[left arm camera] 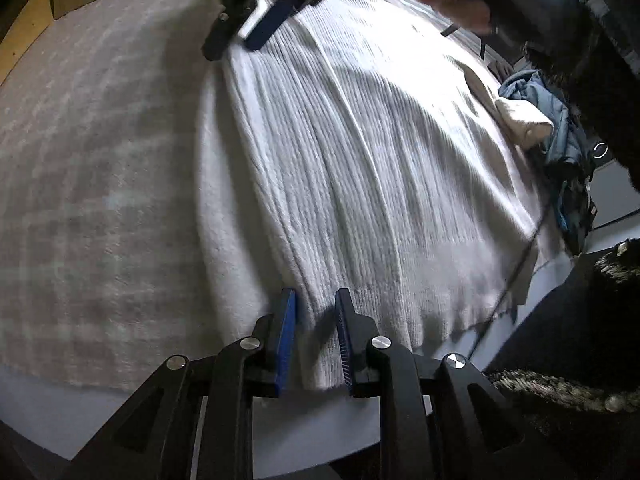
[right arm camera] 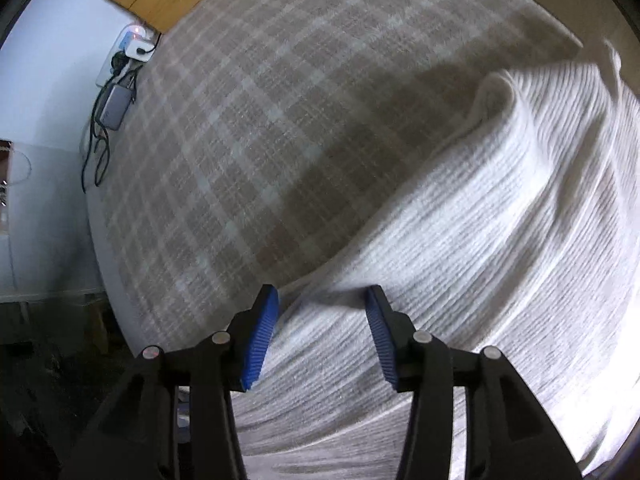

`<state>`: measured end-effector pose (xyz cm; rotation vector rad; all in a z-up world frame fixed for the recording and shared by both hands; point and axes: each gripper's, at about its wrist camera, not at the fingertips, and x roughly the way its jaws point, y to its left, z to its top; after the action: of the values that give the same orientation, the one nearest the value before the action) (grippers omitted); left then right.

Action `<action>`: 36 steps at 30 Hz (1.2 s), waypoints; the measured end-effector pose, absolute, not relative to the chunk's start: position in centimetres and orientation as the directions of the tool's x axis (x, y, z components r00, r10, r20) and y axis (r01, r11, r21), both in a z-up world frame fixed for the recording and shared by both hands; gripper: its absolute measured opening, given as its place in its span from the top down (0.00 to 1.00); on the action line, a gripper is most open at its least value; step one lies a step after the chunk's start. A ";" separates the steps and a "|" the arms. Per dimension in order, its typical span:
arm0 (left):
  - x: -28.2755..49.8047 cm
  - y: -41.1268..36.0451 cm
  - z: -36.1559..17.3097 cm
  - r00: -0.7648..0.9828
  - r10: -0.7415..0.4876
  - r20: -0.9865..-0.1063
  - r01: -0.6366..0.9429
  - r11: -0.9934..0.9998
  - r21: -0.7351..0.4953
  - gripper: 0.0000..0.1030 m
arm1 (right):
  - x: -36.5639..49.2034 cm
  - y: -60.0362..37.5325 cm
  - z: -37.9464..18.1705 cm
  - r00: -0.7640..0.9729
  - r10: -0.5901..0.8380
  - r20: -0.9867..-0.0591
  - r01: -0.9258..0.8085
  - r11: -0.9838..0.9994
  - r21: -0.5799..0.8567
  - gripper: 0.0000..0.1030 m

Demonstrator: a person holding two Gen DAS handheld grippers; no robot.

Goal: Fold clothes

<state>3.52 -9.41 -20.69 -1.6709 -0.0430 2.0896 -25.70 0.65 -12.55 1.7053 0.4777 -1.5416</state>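
Fingers (left arm camera: 285, 332) of your left gripper (left arm camera: 316, 300) stand narrowly apart astride the near hem of the white ribbed sweater (left arm camera: 360, 160); whether they pinch it, you cannot tell. Your right gripper (right arm camera: 323, 300) stands well open above the folded edge, holding nothing. The sweater lies on the checked blanket (right arm camera: 260, 120), a fold apparently just laid; next, free the left and smooth.

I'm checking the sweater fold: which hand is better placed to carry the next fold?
Probably left: the left gripper has the sweater hem pinched in nearly closed jaws, while the right gripper stands open over the edge.
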 end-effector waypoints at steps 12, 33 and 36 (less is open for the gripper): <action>5.3 -12.2 -19.0 -0.222 0.292 -0.930 -0.262 -0.937 -0.232 0.89 | -26.2 3.0 -11.4 0.191 -0.292 -0.937 0.688 -0.641 0.340 0.77; -21.8 -6.5 -14.2 -0.464 0.308 -0.831 -0.378 -0.917 -0.128 0.83 | -39.2 14.1 -9.1 -0.221 -0.437 -0.872 0.537 -0.801 0.265 0.77; -24.7 -5.3 -17.3 -0.454 0.168 -0.875 -0.366 -0.931 0.011 0.80 | -39.6 13.1 -10.8 -0.201 -0.439 -0.876 0.566 -0.781 0.262 0.77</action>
<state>-24.70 -5.28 -17.32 -1.4254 0.2834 2.4226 -39.55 13.13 -10.76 1.4207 0.1543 -2.0256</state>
